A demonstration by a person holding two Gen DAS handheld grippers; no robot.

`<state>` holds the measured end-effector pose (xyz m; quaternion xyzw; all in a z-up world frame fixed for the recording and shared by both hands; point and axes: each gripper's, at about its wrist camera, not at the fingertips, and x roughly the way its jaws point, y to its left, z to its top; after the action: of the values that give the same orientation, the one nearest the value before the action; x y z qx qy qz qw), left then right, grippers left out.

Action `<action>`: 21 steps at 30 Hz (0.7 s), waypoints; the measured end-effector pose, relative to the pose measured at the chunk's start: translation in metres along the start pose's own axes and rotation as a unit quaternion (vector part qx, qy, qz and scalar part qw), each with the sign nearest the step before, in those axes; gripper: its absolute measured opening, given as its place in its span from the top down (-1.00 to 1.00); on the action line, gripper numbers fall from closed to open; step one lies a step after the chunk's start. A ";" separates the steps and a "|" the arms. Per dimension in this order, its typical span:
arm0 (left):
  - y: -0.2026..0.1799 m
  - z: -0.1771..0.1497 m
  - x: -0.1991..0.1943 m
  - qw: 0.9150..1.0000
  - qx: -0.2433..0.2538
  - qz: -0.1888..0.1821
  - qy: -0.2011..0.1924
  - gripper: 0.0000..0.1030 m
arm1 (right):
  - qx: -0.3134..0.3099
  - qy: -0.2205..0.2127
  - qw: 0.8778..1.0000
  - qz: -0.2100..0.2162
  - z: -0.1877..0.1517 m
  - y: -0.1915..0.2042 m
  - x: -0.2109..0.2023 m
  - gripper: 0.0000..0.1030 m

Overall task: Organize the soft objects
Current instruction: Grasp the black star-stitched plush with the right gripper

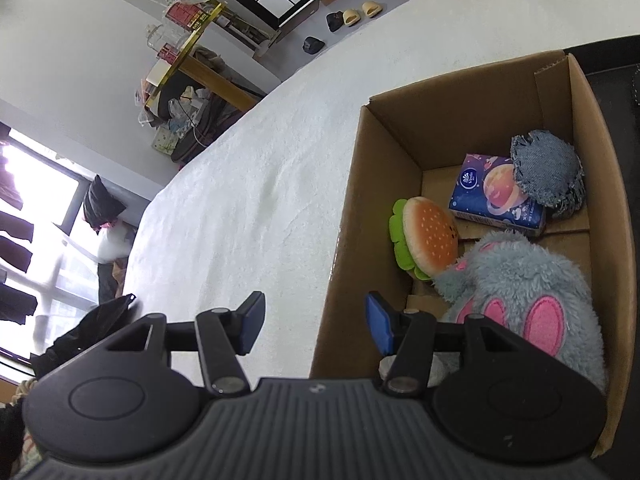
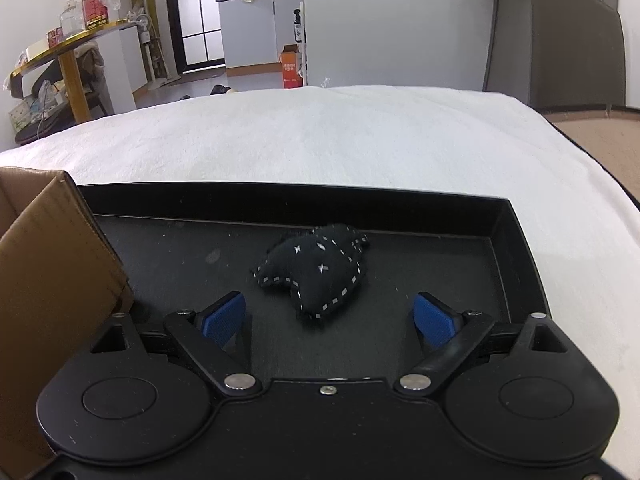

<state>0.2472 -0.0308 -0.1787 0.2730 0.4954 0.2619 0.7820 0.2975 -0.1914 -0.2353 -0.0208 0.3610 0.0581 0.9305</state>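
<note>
Right now right gripper (image 2: pixel 329 320) open above black pillow (image 2: pixel 316 272), apparently untouched.

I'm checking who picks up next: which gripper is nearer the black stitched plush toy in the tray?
Right. The right gripper hangs open just short of the black stitched plush toy in the black tray. The left gripper is open at the cardboard box wall; the toy isn't in its view.

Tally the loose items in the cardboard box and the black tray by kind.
Plush toys: 2, orange-and-green burger plush, grey-and-pink fluffy plush
Fabric pads: 2, frayed round denim pad, black white-stitched cushion
Blue tissue pack: 1
Total: 5
</note>
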 end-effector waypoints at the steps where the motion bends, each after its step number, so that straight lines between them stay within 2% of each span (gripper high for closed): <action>1: -0.001 0.000 -0.001 1.000 0.003 0.002 -0.001 -0.06 | -0.001 -0.002 1.000 0.002 0.001 0.000 0.001 -0.77; 10: -0.003 0.002 -0.005 1.000 0.004 0.010 -0.005 -0.17 | -0.010 -0.015 1.000 0.010 0.003 0.000 0.002 -0.75; 12: -0.003 0.001 -0.004 1.000 0.004 0.009 -0.004 -0.18 | -0.018 -0.021 1.000 0.008 0.002 -0.001 0.000 -0.41; 13: -0.003 0.001 -0.005 1.000 0.003 0.008 -0.004 -0.18 | -0.031 -0.022 0.999 -0.001 0.003 0.000 -0.002 0.06; 14: -0.002 0.001 -0.006 1.000 0.002 0.006 -0.005 -0.18 | -0.035 -0.022 0.999 -0.001 0.005 0.000 -0.004 0.17; 17: 0.001 0.000 -0.009 1.000 -0.002 -0.007 -0.011 -0.18 | -0.019 -0.014 1.000 0.013 0.007 -0.004 -0.010 0.30; 21: 0.005 -0.003 -0.013 1.000 -0.007 -0.019 -0.018 -0.18 | -0.028 -0.017 0.999 0.007 0.007 -0.004 -0.020 0.33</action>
<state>0.2386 -0.0352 -0.1679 0.2626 0.4847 0.2452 0.7975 0.2879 -0.1963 -0.2161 -0.0435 0.3431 0.0749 0.9353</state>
